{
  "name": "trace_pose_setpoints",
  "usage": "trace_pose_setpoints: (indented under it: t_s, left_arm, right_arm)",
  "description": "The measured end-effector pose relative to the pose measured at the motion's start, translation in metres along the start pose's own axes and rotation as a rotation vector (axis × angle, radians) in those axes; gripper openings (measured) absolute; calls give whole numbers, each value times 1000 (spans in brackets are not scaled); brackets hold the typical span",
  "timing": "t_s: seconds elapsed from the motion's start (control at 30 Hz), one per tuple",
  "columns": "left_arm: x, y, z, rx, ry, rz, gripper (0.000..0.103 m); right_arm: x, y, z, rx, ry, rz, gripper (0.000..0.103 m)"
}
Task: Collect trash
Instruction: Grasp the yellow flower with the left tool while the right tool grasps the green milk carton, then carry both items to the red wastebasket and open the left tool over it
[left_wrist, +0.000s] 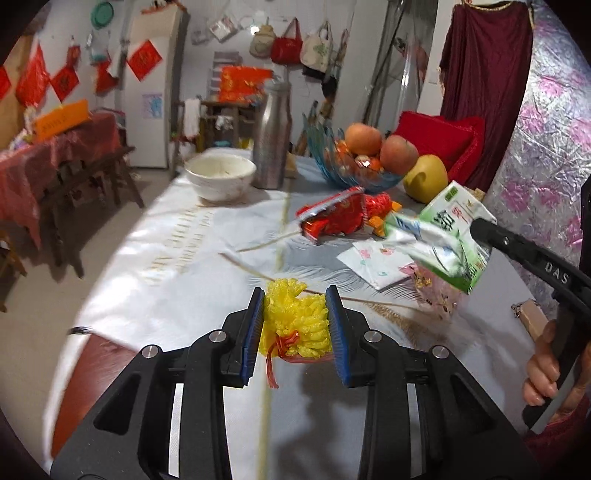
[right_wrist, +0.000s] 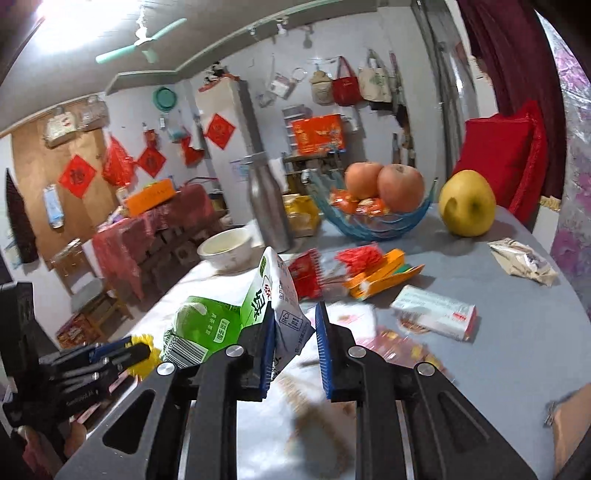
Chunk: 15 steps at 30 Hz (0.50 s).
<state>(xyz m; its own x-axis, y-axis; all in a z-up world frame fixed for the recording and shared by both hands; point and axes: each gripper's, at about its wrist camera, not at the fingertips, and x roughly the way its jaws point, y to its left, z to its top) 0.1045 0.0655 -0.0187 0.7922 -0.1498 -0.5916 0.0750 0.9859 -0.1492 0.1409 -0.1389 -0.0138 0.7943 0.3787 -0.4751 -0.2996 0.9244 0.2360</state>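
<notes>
Left tongs: clamped on yellow foam net, near edge. Right tongs: clamped on green milk carton, lifted above tabletop; red wrapper lies farther back.

"DAS" on the right gripper arm

Left gripper low in the centre clamps a yellow foam net between its blue pads, while at the right edge a hand steers the right gripper, carrying a crumpled green-and-white carton above the table.
</notes>
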Motion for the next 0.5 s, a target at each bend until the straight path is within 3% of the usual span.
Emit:
trace_pose_setpoints:
  t_s: [0.3, 0.5]
  left_arm:
    - [-96, 23, -24, 21, -115, 146, 35]
    - [-153, 65, -56, -12, -116, 215, 35]
  right_arm:
    - [-45, 62, -20, -41, -33, 174, 21]
    - [-66, 126, -42, -101, -1, 310, 21]
